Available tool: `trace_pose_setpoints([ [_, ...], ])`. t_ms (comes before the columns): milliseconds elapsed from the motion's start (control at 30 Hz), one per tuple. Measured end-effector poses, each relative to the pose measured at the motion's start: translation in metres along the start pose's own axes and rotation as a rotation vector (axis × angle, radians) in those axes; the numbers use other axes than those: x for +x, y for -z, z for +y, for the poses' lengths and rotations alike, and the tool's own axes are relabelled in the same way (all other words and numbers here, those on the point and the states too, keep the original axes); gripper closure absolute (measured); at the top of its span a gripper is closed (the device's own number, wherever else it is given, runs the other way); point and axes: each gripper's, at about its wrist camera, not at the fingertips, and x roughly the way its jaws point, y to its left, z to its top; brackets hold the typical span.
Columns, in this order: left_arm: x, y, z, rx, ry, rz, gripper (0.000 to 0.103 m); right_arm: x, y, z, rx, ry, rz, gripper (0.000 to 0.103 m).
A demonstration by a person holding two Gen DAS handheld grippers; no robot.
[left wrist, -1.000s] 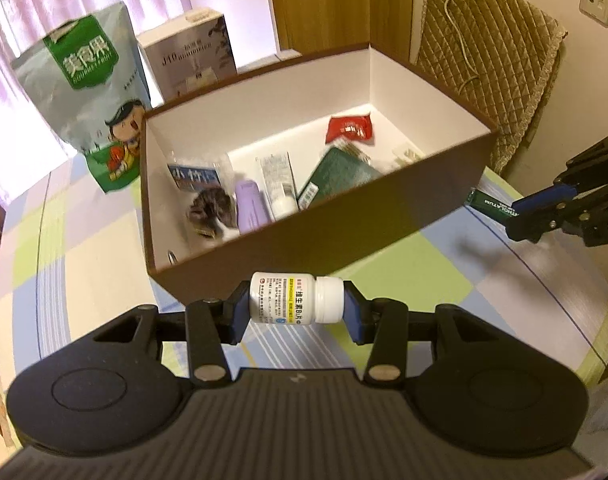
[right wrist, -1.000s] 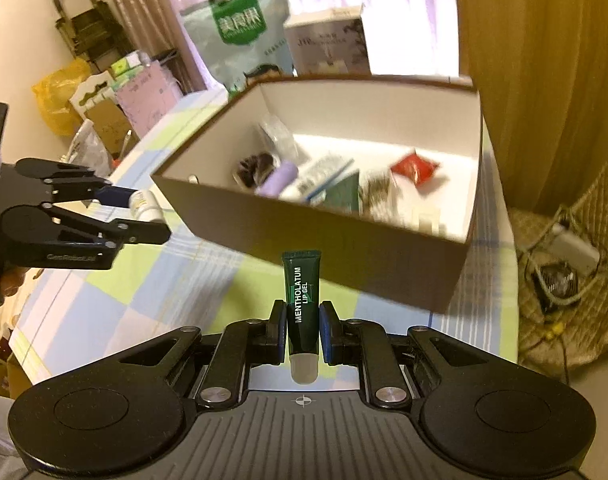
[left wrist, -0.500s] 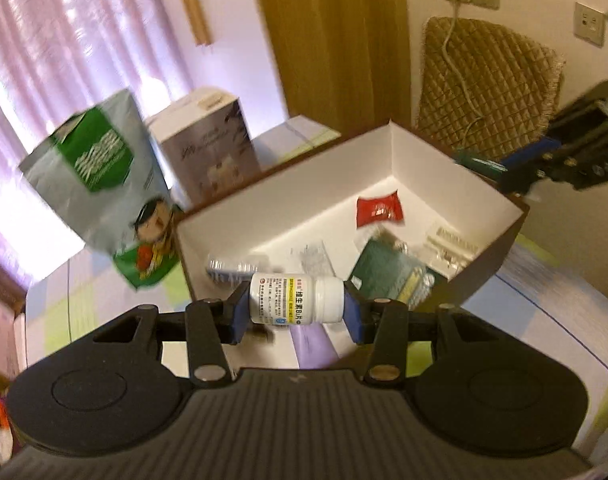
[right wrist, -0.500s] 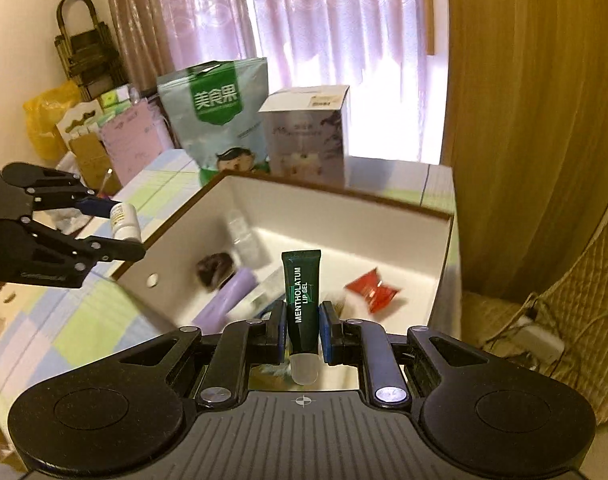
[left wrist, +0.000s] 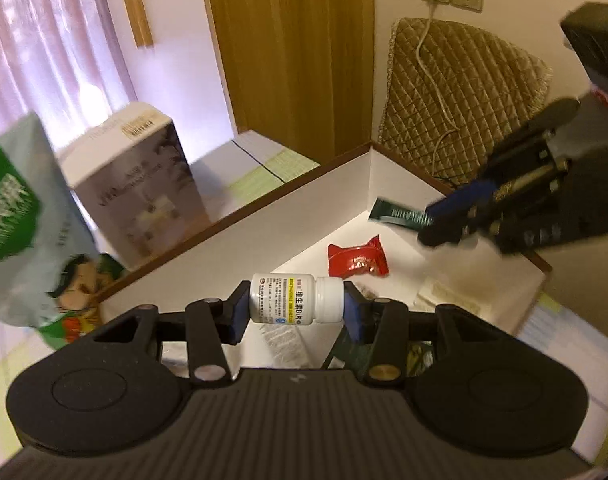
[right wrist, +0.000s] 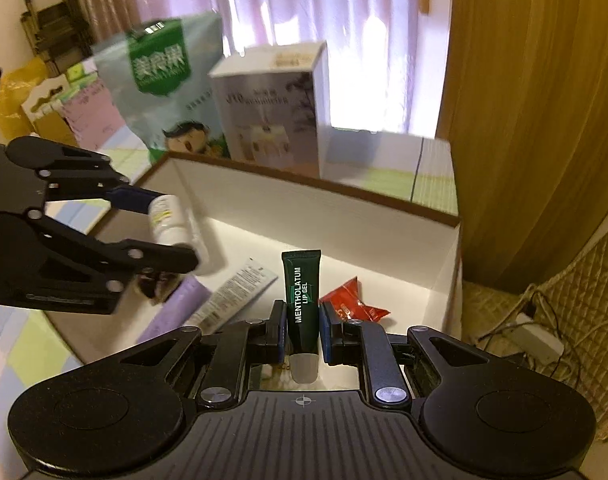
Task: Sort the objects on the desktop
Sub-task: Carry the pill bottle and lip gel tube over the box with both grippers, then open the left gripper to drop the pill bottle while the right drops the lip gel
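Observation:
My left gripper (left wrist: 296,306) is shut on a white pill bottle (left wrist: 296,299), held sideways above the inside of the brown box with white walls (left wrist: 304,196). My right gripper (right wrist: 302,326) is shut on a dark green lip gel tube (right wrist: 302,296), upright over the same box (right wrist: 343,216). Each gripper shows in the other's view: the right one with the green tube (left wrist: 399,214) at the right, the left one with the white bottle (right wrist: 166,220) at the left. Inside the box lie a red packet (left wrist: 357,260), a purple tube (right wrist: 176,312) and a white tube (right wrist: 236,292).
Behind the box stand a green snack bag (right wrist: 164,80) and a white carton (right wrist: 272,100) on the checked tablecloth (right wrist: 8,344). A quilted chair back (left wrist: 459,92) with a cable is to the right, by a wooden door (left wrist: 292,48).
Both grippers have travelled forward from in front of the box to above its inside, each still holding its item. The box's near wall has dropped out of sight below them.

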Motion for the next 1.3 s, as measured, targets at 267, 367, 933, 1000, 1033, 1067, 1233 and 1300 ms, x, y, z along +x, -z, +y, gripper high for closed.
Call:
trace_pose_setpoints([
  [267,0.081,-0.006,0.014,-0.052,0.006,0.090,0.061,0.040,-0.010,-0.025,0.008,0.029,0.059,0.084],
  [367,0.101,-0.008,0.018,-0.078,0.023,0.101,0.061,0.048,-0.012,-0.030,0.004,0.032,0.067,0.084],
  [933,0.152,-0.003,0.020,-0.064,0.036,0.143,0.053,0.081,-0.018,-0.041,-0.027,0.032,0.111,0.084],
  [1000,0.151,-0.002,0.020,-0.054,0.031,0.143,0.052,0.084,-0.018,-0.040,-0.028,0.028,0.114,0.084],
  [1033,0.150,-0.002,0.020,-0.052,0.029,0.144,0.052,0.086,-0.018,-0.040,-0.029,0.025,0.116,0.084],
  [1067,0.148,-0.001,0.021,-0.051,0.026,0.144,0.052,0.088,-0.018,-0.039,-0.031,0.021,0.118,0.084],
  [1233,0.142,-0.001,0.025,-0.061,0.021,0.157,0.052,0.095,-0.021,-0.036,-0.044,0.001,0.129,0.084],
  [1300,0.140,0.000,0.027,-0.059,0.009,0.163,0.052,0.099,-0.023,-0.036,-0.040,-0.006,0.133,0.084],
])
